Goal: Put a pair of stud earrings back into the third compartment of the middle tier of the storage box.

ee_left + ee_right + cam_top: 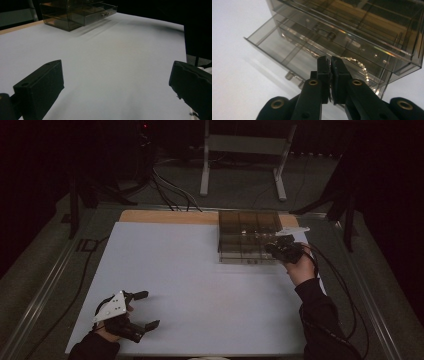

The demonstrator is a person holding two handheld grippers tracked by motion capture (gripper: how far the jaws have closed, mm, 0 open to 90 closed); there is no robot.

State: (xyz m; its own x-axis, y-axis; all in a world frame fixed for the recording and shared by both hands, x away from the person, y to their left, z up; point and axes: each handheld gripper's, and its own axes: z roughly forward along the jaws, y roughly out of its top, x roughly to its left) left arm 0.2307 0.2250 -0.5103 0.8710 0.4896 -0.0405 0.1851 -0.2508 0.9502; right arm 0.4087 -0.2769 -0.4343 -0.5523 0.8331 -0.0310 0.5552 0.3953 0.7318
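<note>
The right gripper's [329,65] fingers are clenched on one thin chain [359,66] over the pulled-out drawer [287,53] of one smoked-plastic drawer box [248,236]. The chain trails right of the fingers into that drawer. The left gripper's [146,309] fingers are released, holding nothing, above bare white tabletop [200,285], well apart from the box.

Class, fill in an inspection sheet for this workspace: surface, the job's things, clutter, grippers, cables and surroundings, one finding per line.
Surface: white rectangular sheet over a wooden table.
Job's things: smoky transparent plastic drawer box, one lower drawer pulled open; thin gold bead chain hanging over that drawer.
Clutter: nothing seen.
Grippers: left gripper open, over bare sheet; right gripper shut on the chain.
Cables: black cable trailing from the right gripper; more on the floor.
Surroundings: dark room, white metal stand behind.
</note>
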